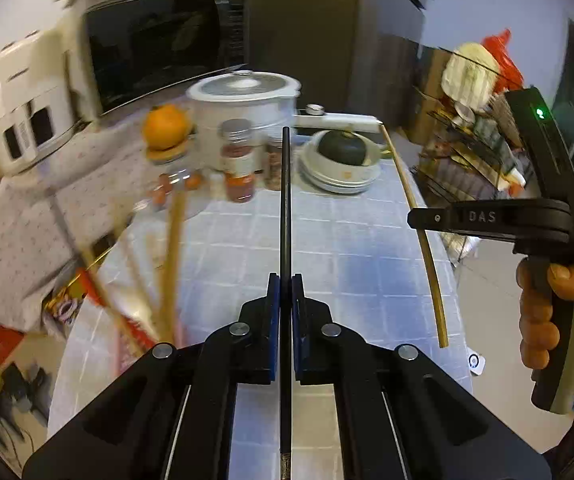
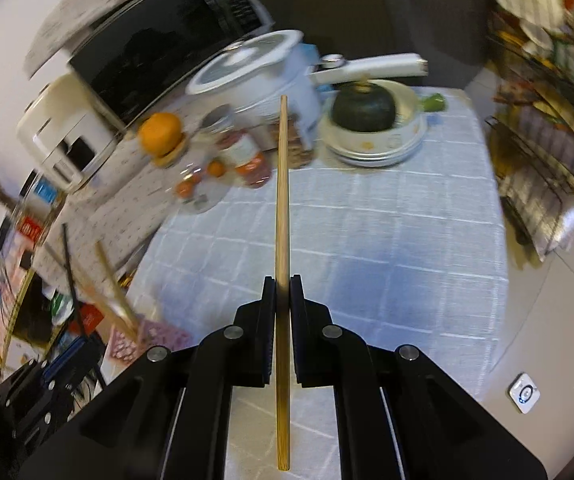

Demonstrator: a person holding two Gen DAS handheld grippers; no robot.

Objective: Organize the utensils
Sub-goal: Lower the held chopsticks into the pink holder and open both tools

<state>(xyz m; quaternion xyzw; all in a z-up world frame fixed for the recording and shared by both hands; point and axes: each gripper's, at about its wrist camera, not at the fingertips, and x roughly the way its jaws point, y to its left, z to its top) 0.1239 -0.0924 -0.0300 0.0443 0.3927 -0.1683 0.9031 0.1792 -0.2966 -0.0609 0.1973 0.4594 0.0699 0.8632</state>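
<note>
L claw (image 1: 285,280) is clamped on a black chopstick (image 1: 285,200): blue pads press it from both sides w/ no gap. The stick runs straight along the claw's midline, its tip reaching out ahead toward the jars, its rear end passing back between the arms to the bottom edge of the view. It's held up in the air above the worktop (image 1: 347,248), not touching the checked cloth.

R claw (image 2: 283,280) is closed on a bamboo chopstick (image 2: 282,200) the same way, pinched between the pads approx. mid-length. The front part points ahead at the white cooker (image 2: 263,76); the back part runs between the arms toward the camera. Also clear of the worktop (image 2: 387,240).

In the L wrist view the bamboo chopstick (image 1: 427,240) shows at right as a long curved strip, carried by the R claw (image 1: 415,218), w/ a hand (image 1: 543,312) wrapped round its grip.

At lower left of the L view, more wooden sticks (image 1: 173,264) stand blurred, beside the L claw; can't tell what holds them. Same bunch (image 2: 111,304) sits lower left in the R view, well apart from the R claw.

Back of worktop: orange (image 1: 165,126), spice jars (image 1: 239,160), dark squash in stacked bowls (image 1: 341,160).
</note>
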